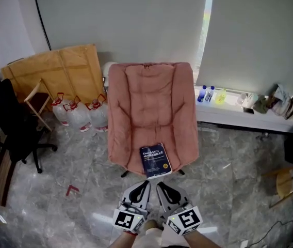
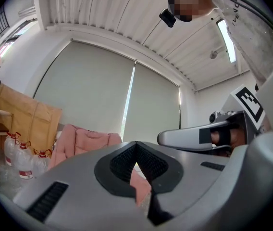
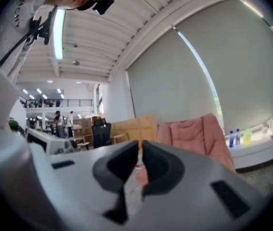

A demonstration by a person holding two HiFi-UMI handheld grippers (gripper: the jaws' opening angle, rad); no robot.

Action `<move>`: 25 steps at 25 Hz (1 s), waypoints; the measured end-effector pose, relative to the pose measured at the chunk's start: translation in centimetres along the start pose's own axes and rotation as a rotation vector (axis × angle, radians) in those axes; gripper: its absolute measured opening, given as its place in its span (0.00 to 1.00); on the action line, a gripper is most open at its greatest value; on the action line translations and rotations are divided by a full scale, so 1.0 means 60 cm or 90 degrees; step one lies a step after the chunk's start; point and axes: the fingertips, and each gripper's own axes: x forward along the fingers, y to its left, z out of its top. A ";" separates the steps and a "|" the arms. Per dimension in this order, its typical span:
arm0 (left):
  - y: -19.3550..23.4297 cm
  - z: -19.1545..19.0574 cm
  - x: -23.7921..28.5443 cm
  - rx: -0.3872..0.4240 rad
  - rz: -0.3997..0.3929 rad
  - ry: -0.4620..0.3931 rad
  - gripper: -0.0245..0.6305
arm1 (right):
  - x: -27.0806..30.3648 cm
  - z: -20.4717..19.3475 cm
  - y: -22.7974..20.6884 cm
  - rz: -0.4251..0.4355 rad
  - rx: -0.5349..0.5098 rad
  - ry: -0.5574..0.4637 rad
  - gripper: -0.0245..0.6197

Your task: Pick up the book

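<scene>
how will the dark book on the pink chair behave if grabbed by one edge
The book looks thin, so it may flex from one edge. Lying flat on the padded chair, it likely sinks rather than slides when pushed.

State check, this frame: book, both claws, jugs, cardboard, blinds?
book: closed, flat, cover up, on the front of the pink chair seat, not gripped.
left claw: shut, empty, short of the book.
right claw: shut, empty, beside the left one.
water jugs: upright on the floor.
cardboard: leaning against the wall.
blinds: drawn down.
</scene>
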 end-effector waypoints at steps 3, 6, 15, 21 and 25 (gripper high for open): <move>0.014 -0.023 0.003 -0.014 0.006 0.016 0.06 | 0.011 -0.021 -0.014 -0.004 0.007 0.015 0.06; 0.029 -0.050 0.010 -0.020 0.016 0.033 0.06 | 0.021 -0.042 -0.038 -0.015 0.020 0.028 0.06; 0.046 -0.120 0.052 -0.045 0.017 0.056 0.06 | 0.066 -0.112 -0.096 -0.012 0.034 0.073 0.06; 0.078 -0.175 0.074 -0.055 0.025 0.078 0.06 | 0.096 -0.188 -0.124 -0.008 0.062 0.111 0.06; 0.096 -0.222 0.077 -0.063 0.037 0.098 0.06 | 0.104 -0.238 -0.138 -0.011 0.076 0.141 0.06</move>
